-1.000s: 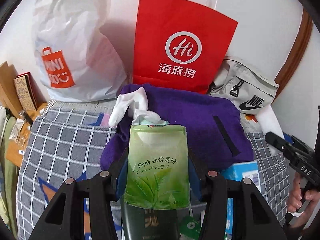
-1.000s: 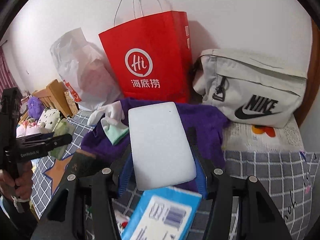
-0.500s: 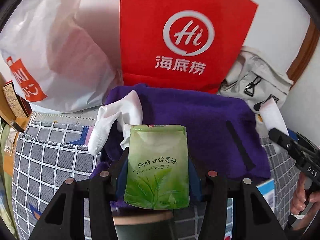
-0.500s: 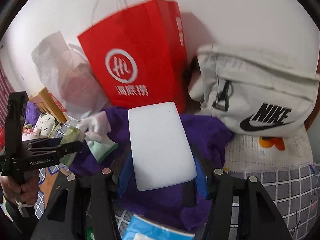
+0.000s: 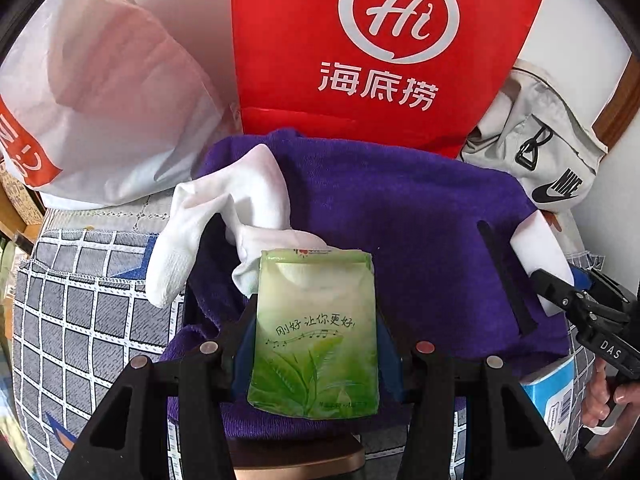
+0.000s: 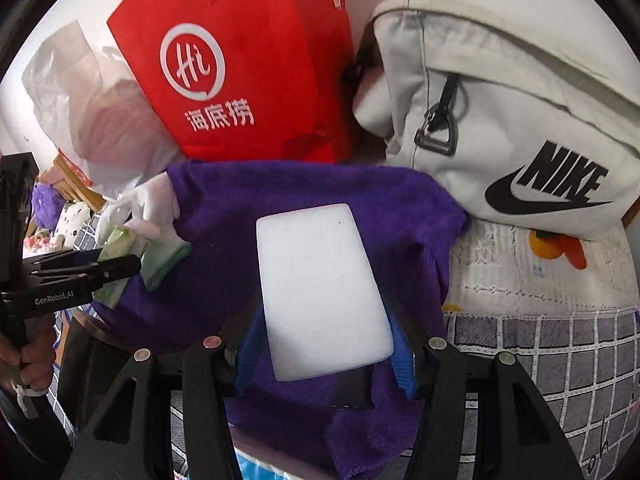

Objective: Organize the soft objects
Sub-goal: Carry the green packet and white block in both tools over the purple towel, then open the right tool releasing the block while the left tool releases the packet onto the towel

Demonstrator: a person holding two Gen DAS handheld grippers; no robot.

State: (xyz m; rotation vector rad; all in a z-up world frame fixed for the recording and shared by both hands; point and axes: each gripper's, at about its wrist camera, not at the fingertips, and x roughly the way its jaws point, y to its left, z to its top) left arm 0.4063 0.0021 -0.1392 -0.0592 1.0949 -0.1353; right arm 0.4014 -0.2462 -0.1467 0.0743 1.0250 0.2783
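Left wrist: left gripper (image 5: 316, 364) clamps green tissue pack (image 5: 314, 332) over purple towel (image 5: 400, 216); right gripper (image 6: 324, 354) clamps white sponge (image 6: 320, 292) there too. Neither placed; white socks (image 5: 224, 216) loose.

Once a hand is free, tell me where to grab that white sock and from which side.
Take the white sock at the raised bend in its middle, coming from above. It drapes over the purple towel in a hump there, so the fingers can likely close across the fold. The toe end lies flat on the checked cloth, and the other end tucks under the green packet, so both are probably harder to pinch.
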